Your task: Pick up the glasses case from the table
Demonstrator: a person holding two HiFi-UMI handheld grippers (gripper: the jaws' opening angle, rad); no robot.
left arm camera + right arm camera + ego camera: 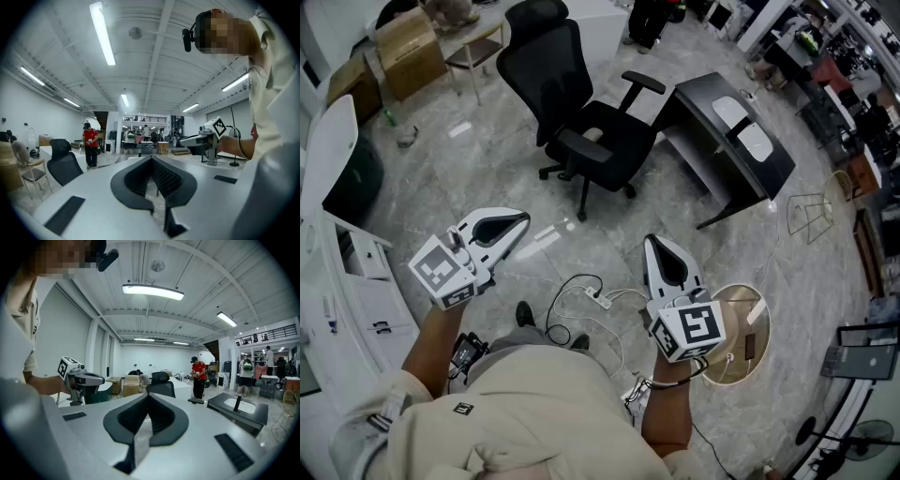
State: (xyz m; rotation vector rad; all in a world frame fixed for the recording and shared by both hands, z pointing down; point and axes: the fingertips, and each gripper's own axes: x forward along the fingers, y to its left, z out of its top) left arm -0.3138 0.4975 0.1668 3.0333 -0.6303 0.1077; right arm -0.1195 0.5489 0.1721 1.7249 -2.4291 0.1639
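Observation:
A black table [712,155] stands ahead to the right, across the floor. Two pale oval items [742,127] lie on its top; I cannot tell which is the glasses case. In the right gripper view the table [243,416] is at the right with a pale item [236,404] on it. My left gripper [521,221] is held level over the floor, jaws together and empty [151,159]. My right gripper [652,241] points a little downward, its tips also meeting with nothing between them [149,395]. Both are well short of the table.
A black office chair [591,131] stands between me and the table. A power strip with cables [595,298] lies on the floor by my feet. A round gold side table [741,333] is at my right, cardboard boxes [408,47] far left. A person in red [198,373] stands behind.

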